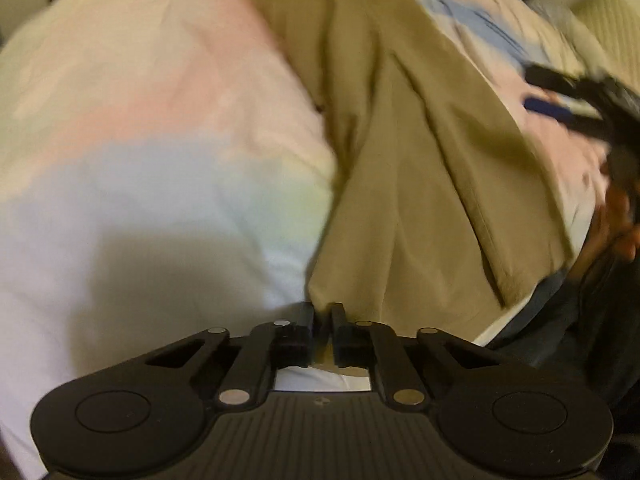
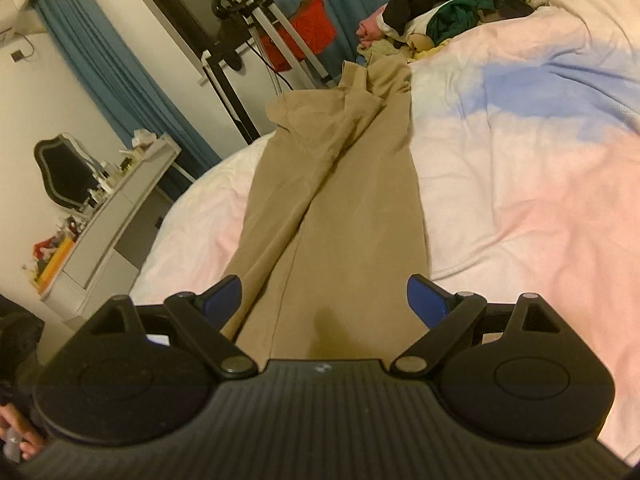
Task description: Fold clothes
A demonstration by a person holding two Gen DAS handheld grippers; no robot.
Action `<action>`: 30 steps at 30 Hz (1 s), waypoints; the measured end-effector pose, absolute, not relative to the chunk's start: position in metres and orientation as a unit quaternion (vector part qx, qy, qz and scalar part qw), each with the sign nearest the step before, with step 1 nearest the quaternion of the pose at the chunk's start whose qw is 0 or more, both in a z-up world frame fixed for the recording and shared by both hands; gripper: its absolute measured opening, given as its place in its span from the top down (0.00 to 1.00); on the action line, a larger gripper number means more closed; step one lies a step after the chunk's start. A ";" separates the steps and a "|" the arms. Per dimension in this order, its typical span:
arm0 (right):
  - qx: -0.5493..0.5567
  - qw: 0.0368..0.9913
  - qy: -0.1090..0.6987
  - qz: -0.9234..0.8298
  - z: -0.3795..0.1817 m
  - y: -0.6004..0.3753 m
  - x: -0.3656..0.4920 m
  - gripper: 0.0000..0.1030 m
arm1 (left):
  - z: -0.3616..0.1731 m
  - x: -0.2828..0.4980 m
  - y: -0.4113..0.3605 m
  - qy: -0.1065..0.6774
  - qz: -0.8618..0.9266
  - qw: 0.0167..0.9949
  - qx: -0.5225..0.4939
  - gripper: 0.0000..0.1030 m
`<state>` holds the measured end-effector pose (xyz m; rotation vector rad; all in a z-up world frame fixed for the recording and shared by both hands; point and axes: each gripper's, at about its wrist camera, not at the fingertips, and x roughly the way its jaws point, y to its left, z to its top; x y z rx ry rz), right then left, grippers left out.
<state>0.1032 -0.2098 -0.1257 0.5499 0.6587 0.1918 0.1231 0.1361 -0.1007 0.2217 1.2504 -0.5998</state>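
Pinching a corner of the tan trousers (image 1: 400,200), the left tongs (image 1: 322,330) have their fingers drawn nearly together with a fold of the cloth caught between them, so far as the blurred left wrist view lets one judge. The trousers lie lengthwise on the bed over a pastel blanket (image 1: 140,120), legs side by side. Risk on this side: the bite looks shallow — a quick lift could pull the hem free, or catch only one layer so the legs slide apart and the fold goes crooked.

Further right, the right tongs (image 2: 322,298) stand wide apart, blue pads (image 2: 424,300) astride the leg and holding nothing. Closing from this position, they could snag the blanket along with the trouser edge (the two lie touching), dragging the bedding into the fold.

No basket or bin shows; a loose pile of clothes (image 2: 452,12) sits at the far end of the bed, and the dresser (image 2: 116,208) beside the bed carries small clutter.
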 end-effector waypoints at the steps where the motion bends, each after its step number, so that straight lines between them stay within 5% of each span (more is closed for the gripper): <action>1: 0.267 0.904 0.320 0.095 -0.126 -0.210 0.104 0.12 | -0.094 0.114 0.132 0.563 -0.283 0.767 0.120 0.96; 13: 0.320 0.892 0.302 0.107 -0.126 -0.226 0.103 0.12 | -0.016 0.019 0.042 0.418 -0.284 0.834 0.221 0.96; 22: 0.359 0.874 0.305 0.115 -0.130 -0.241 0.105 0.12 | -0.098 0.015 -0.012 0.489 -0.269 0.802 0.213 0.96; 24: 0.362 0.872 0.308 0.120 -0.132 -0.243 0.105 0.12 | -0.102 0.024 -0.009 0.509 -0.268 0.795 0.191 0.89; 29: 0.383 0.849 0.336 0.139 -0.140 -0.250 0.103 0.12 | -0.080 0.045 0.030 0.536 -0.277 0.793 0.079 0.49; 30: 0.386 0.845 0.344 0.139 -0.142 -0.251 0.101 0.12 | -0.074 0.050 0.042 0.535 -0.273 0.797 0.052 0.48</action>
